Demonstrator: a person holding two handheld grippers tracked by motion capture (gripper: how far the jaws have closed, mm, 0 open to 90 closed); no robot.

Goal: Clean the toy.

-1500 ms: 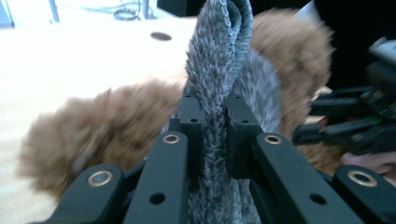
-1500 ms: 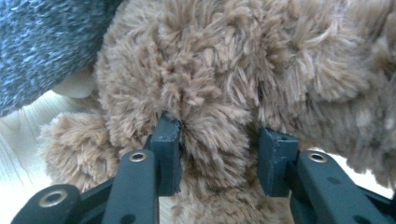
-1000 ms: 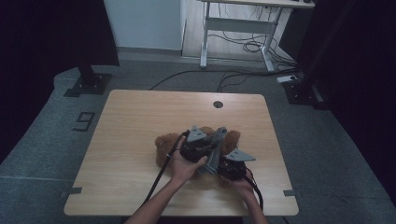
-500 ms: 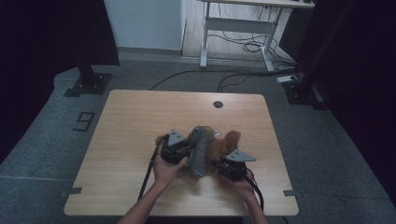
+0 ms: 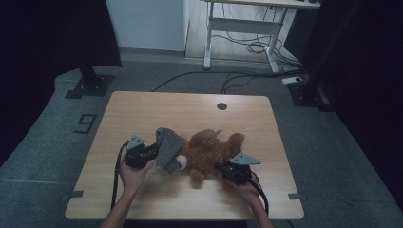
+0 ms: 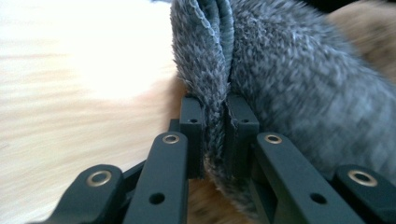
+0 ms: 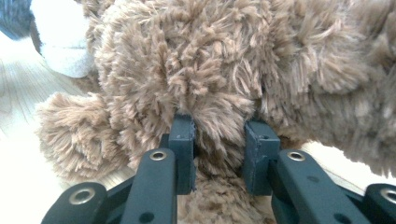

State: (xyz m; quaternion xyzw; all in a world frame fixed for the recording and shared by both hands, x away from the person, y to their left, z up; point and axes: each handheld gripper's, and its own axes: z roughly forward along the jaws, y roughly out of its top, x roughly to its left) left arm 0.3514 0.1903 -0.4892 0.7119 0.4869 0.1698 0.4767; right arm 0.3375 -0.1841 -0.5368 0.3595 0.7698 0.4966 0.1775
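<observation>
Left tool (image 5: 151,153) moved leftward, pinching grey cloth (image 5: 167,148)

high view dim; dark room around, table (image 5: 190,114) the one lit patch, soft shadows under the toy. left gripper view: strong glare whites out the tabletop, wood grain smeared by blur, grey fleece (image 6: 299,84) soft at right. right gripper view: bright, brown plush (image 7: 224,70) fairly sharp, tabletop overexposed at lower left.
</observation>
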